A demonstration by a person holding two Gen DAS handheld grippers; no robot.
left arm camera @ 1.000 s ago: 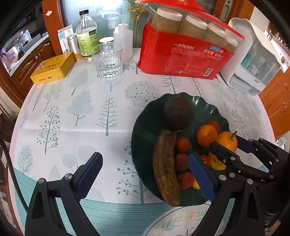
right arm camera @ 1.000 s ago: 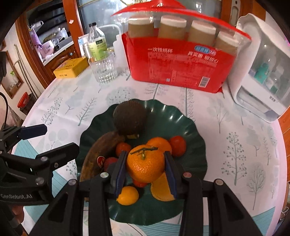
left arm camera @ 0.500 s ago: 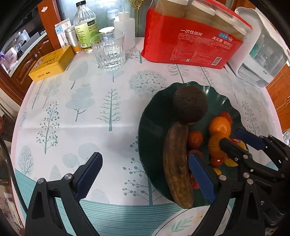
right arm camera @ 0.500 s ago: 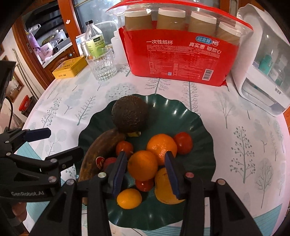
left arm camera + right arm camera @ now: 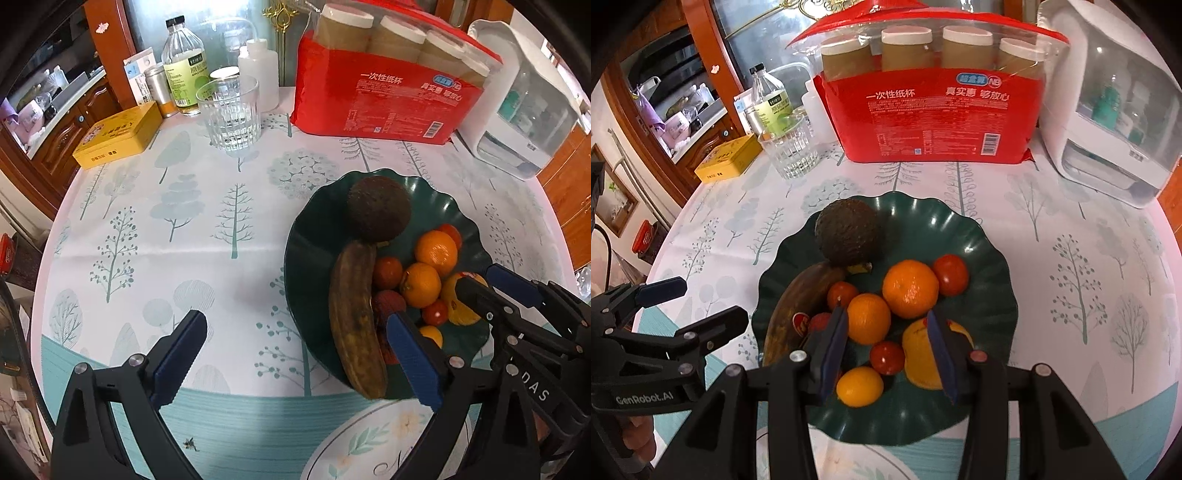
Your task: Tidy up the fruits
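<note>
In the left wrist view the left gripper (image 5: pixel 295 354) is filling the bottom of the frame with its jaws spread wide and nothing between them but the tree-print tablecloth (image 5: pixel 155 236). Its left finger is sitting at lower left over bare cloth, while its right finger is overlapping the near rim of the green plate (image 5: pixel 306 258), which is lying right of centre. On the plate, from left to right, a browned banana (image 5: pixel 356 317) is running lengthwise, a dark avocado (image 5: pixel 378 212) is resting at its far end, and the small red and orange fruits are clustering beyond.

The right gripper (image 5: pixel 476 284) is entering from the right edge (seen side-on here), its tips over the yellow fruit.

In the right wrist view, the left gripper is showing at the left edge, beside the plate's left rim. At lower centre the right gripper (image 5: pixel 886 332) is hovering open over the near half of the plate, gripping nothing. A smaller orange (image 5: pixel 868 318) is sitting just inside its left finger, a red tomato (image 5: pixel 887 357) is lying between the two fingers, and a yellow fruit (image 5: pixel 921 360) is lying partly behind the right finger. A larger orange (image 5: pixel 910 283) is resting just beyond the fingertips, above centre. A small yellow-orange fruit (image 5: pixel 860 386) is lying nearest the camera, low between the fingers.
</note>
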